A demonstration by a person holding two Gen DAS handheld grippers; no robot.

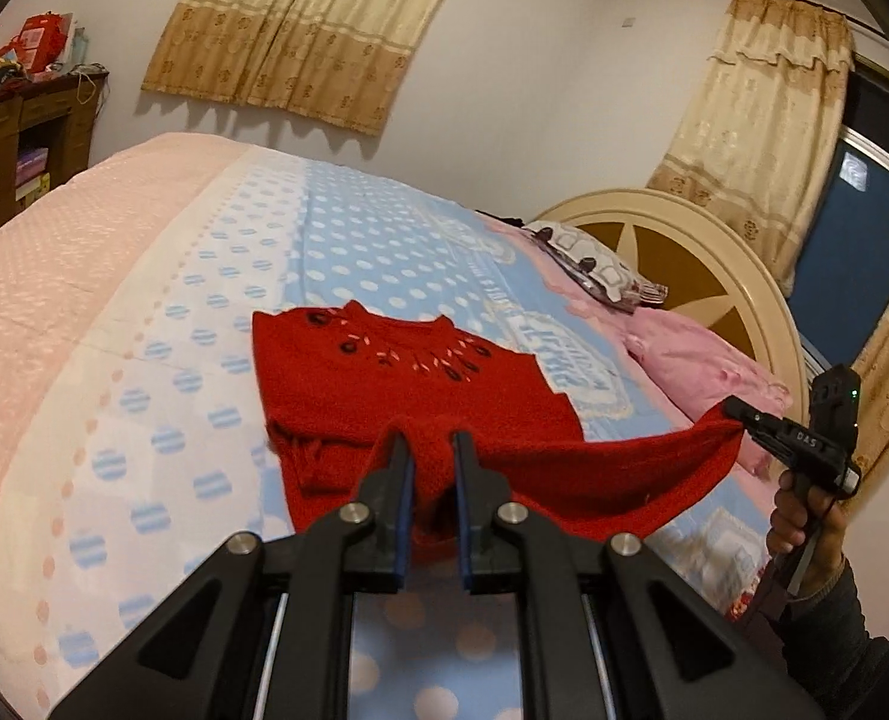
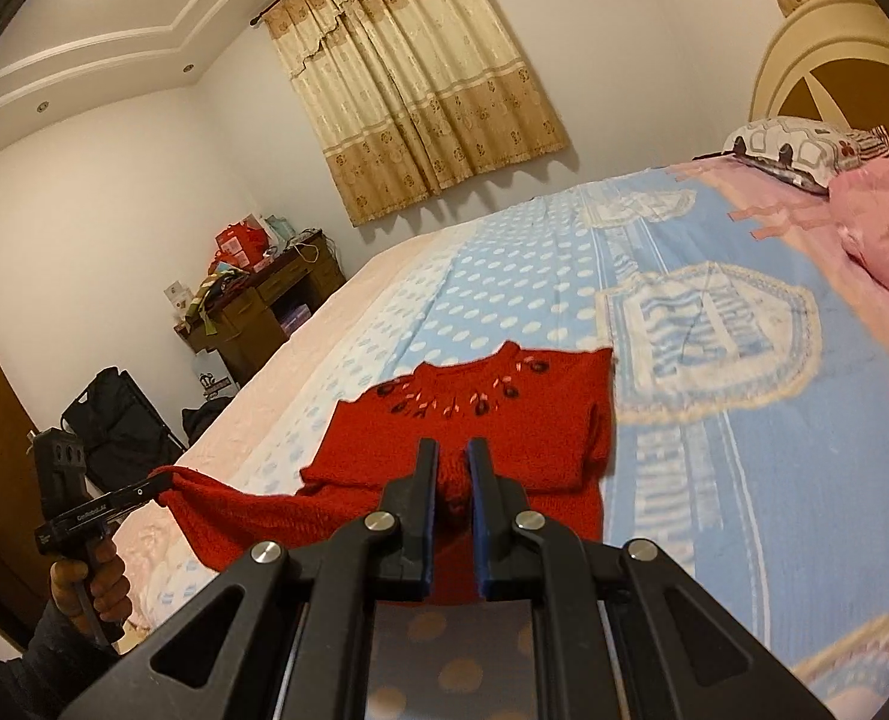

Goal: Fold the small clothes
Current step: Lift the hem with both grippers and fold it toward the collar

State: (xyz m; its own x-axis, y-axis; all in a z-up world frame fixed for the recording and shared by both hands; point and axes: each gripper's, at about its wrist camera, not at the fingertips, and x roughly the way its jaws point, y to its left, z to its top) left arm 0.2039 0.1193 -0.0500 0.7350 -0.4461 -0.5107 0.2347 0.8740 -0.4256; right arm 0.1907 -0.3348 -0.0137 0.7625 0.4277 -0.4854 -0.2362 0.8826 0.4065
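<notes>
A small red knitted sweater (image 1: 408,384) with dark embroidery at the neck lies on the bed, collar at the far side; it also shows in the right wrist view (image 2: 474,420). My left gripper (image 1: 431,441) is shut on the sweater's bottom hem and holds it lifted above the bed. My right gripper (image 2: 451,450) is shut on the same hem further along. Each gripper shows in the other's view, pinching a hem corner: the right one (image 1: 738,411) and the left one (image 2: 165,483). The hem hangs stretched between them.
The bed (image 1: 162,312) has a blue, white and pink dotted cover. A pink pillow (image 1: 702,360) and a patterned pillow (image 1: 594,264) lie by the round headboard (image 1: 714,276). A cluttered wooden desk (image 2: 264,300) and a black folding chair (image 2: 120,420) stand by the far wall.
</notes>
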